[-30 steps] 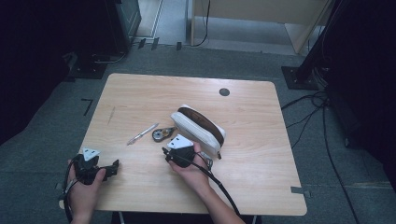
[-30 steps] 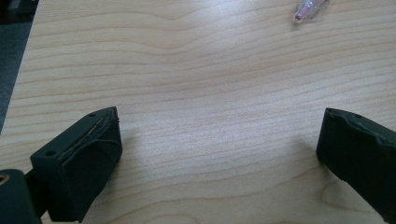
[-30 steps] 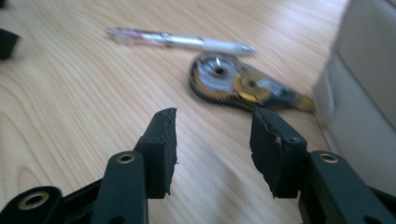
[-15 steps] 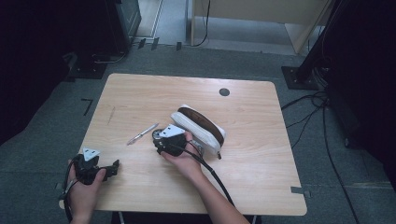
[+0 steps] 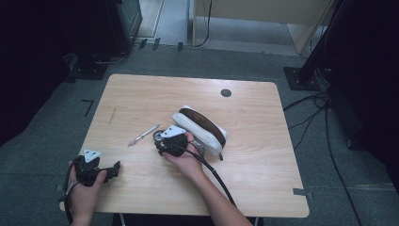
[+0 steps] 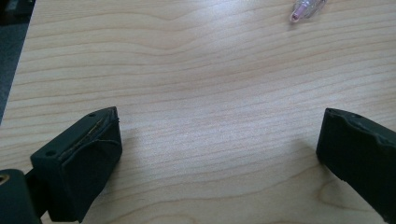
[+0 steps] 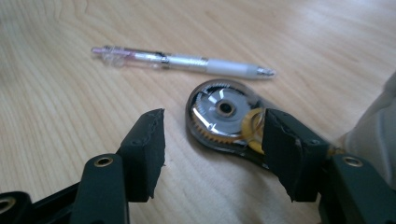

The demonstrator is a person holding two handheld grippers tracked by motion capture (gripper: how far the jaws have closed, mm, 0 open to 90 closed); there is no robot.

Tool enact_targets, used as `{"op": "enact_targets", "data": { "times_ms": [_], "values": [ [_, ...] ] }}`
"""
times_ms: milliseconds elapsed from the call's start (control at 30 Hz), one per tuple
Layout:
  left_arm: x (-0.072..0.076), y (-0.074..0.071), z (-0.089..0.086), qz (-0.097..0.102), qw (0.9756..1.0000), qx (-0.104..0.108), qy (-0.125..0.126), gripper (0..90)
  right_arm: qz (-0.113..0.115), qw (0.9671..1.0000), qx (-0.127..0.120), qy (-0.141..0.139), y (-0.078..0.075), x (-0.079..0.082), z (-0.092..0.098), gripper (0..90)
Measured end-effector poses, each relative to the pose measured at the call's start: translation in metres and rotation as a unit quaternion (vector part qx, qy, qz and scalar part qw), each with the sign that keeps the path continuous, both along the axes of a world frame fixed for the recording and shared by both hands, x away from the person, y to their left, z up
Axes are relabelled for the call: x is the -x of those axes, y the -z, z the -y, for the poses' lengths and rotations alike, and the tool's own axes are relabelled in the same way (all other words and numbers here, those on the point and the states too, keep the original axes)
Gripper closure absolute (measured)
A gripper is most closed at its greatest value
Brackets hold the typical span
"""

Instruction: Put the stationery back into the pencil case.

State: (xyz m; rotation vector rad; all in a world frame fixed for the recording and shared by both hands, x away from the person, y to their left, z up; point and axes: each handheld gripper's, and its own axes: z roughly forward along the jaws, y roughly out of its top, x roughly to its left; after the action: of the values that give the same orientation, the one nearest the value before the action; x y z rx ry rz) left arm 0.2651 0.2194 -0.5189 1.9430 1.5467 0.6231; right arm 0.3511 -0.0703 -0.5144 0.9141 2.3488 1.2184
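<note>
The right gripper [image 7: 210, 140] is low over the table [image 5: 141, 94], right at the tape roller [image 7: 224, 122]. Its jaws have just been opening and now stand about half open. They hold nothing. The tape roller lies flat on the wood, a little past the jaws and off to one side, so one jaw is in front of its tail end and the other jaw has bare wood before it. The roller's round end points toward the pen [image 7: 182, 60], which lies crosswise behind it. The pencil case [image 5: 200, 127] is just beside them. The left gripper [image 5: 110, 172] is well apart, wide open and holding nothing, so the right hand [image 5: 186, 157] is much nearer
</note>
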Motion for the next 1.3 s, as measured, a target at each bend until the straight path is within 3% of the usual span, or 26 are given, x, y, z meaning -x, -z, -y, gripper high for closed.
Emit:
{"op": "enact_targets", "data": {
  "times_ms": [300, 600, 800, 1100, 1300],
  "values": [
    [0.0, 0.0, 0.0, 0.0, 1.0, 0.0, 0.0, 0.3, -0.01, 0.9999, 0.01, -0.002, 0.004, -0.001, 0.001, 39.1],
    [0.0, 0.0, 0.001, -0.001, 1.0, 0.0, 0.005, 0.3, -0.024, 0.9996, 0.005, -0.015, 0.002, 0.01, 0.002, 39.0],
    [0.002, 0.0, 0.007, -0.001, 0.9995, -0.001, 0.032, 0.3, -0.033, 0.9993, 0.003, -0.018, 0.001, 0.028, 0.007, 39.0],
    [0.003, 0.0, 0.013, 0.002, 0.9993, 0.006, 0.038, 0.3, -0.039, 0.9991, 0.012, -0.012, -0.001, 0.066, 0.024, 38.2],
    [0.006, -0.002, 0.018, 0.02, 0.9992, 0.007, 0.034, 0.3, -0.052, 0.9985, -0.016, 0.006, 0.0, 0.092, 0.038, 37.4]
  ]
}}
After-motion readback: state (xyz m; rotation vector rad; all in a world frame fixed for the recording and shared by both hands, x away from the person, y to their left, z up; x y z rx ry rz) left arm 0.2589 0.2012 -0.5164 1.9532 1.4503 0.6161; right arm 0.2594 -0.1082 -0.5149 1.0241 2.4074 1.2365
